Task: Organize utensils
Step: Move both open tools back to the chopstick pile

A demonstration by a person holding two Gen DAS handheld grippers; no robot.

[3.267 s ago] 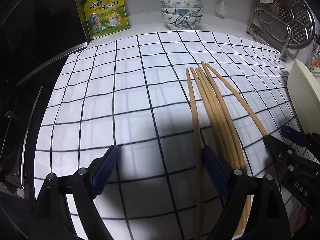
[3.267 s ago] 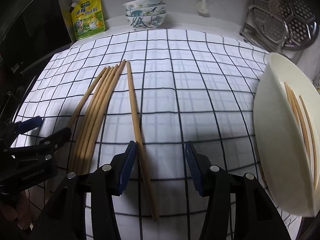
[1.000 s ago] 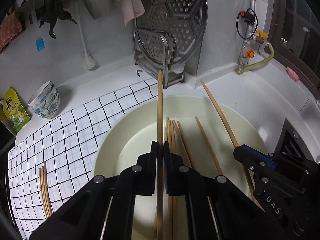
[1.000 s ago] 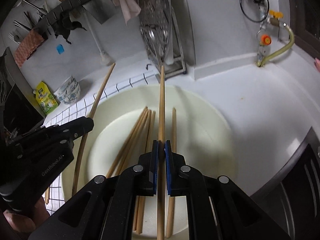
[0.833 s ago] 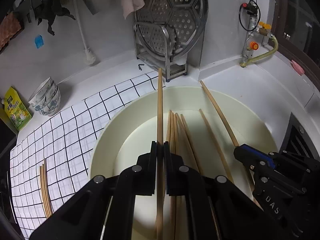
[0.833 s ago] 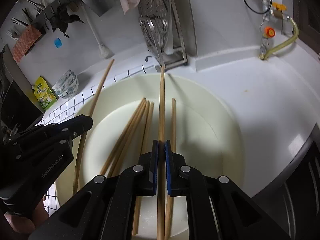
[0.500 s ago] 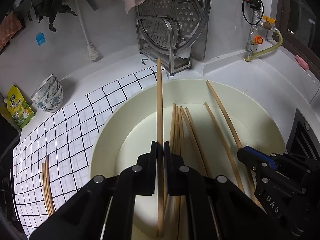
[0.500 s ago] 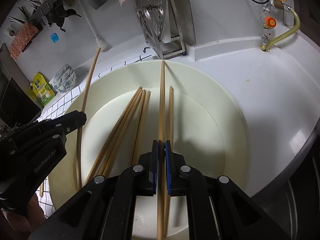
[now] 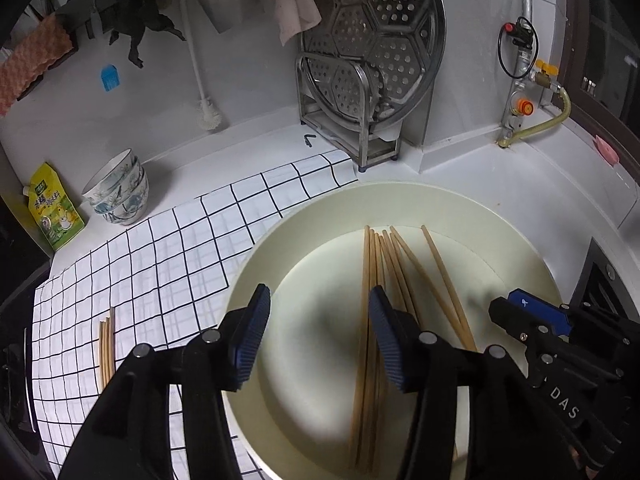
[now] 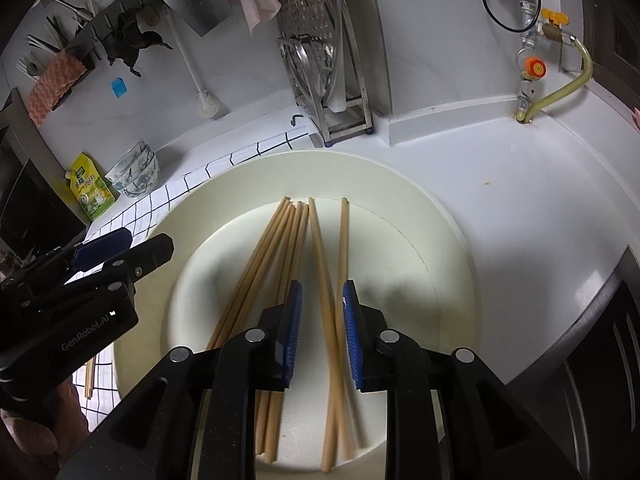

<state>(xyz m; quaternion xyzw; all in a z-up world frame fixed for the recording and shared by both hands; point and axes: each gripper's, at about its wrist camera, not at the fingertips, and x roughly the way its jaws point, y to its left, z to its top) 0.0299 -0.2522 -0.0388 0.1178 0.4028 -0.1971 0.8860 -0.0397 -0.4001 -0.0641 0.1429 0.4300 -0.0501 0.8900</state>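
Observation:
A large cream bowl holds several wooden chopsticks. My left gripper hangs open and empty above the bowl's left half. My right gripper is open above the bowl, with two loose chopsticks lying below between its jaws. The right gripper also shows at the right of the left wrist view. A few more chopsticks lie on the checked cloth, left of the bowl.
A steel rack with a perforated steamer plate stands behind the bowl. Stacked patterned bowls and a yellow pouch sit at the back left. A gas valve and hose are at the back right. A dark stove edge lies right.
Both grippers were shut on a chopstick each over the bowl. Both have opened, and the two chopsticks now lie in the bowl with the others.

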